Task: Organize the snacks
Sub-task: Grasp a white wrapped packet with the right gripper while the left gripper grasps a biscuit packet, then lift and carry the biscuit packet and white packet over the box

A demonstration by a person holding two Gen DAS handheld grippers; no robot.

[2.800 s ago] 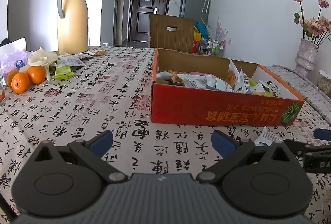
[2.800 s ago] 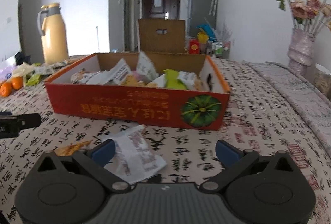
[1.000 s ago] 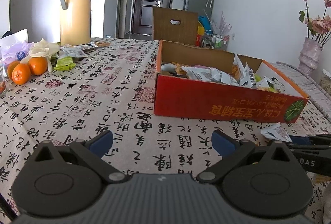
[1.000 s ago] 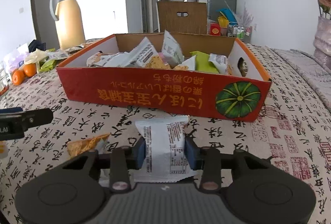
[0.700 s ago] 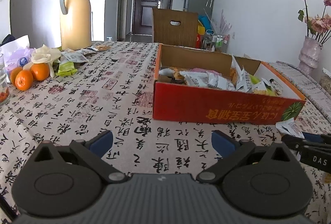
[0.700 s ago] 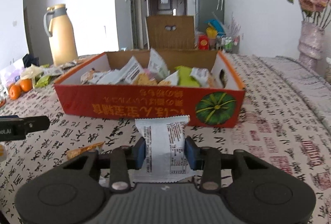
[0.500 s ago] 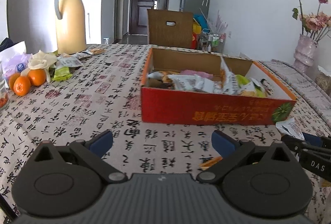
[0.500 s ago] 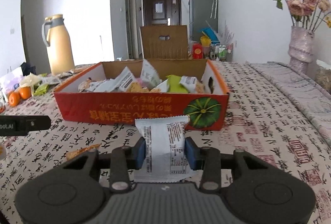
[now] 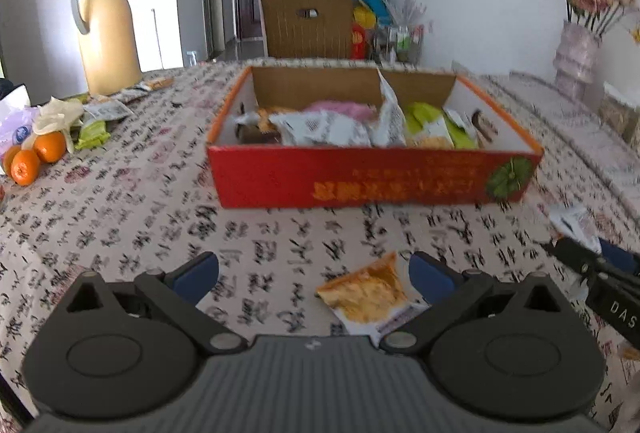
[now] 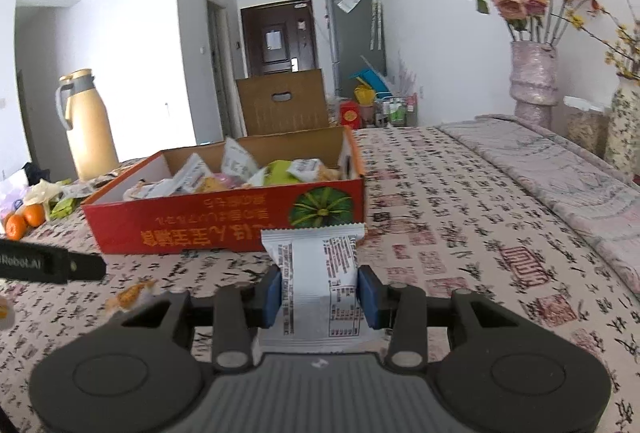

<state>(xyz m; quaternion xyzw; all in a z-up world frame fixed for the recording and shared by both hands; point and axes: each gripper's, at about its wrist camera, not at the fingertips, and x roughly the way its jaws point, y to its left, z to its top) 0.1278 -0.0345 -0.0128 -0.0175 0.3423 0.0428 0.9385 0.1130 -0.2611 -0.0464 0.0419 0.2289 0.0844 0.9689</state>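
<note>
A red cardboard box (image 9: 372,181) (image 10: 224,229) holding several snack packets stands in the middle of the table. My right gripper (image 10: 320,293) is shut on a white snack packet (image 10: 316,273), held above the table in front of the box's right end. That packet and gripper also show at the right edge of the left wrist view (image 9: 576,225). My left gripper (image 9: 314,273) is open, low over the table. An orange snack packet (image 9: 368,293) (image 10: 128,295) lies on the cloth between its fingers, close to the right one.
A tan thermos jug (image 9: 106,29), oranges (image 9: 36,157) and loose packets (image 9: 100,117) sit at the far left. A vase of dried roses (image 10: 534,81) stands at the far right. A brown chair back (image 9: 306,23) rises behind the table. A patterned cloth covers the table.
My right gripper closed on the white packet and lifted it, rising and shifting right. My left gripper moved right and down so the orange packet now lies between its fingers.
</note>
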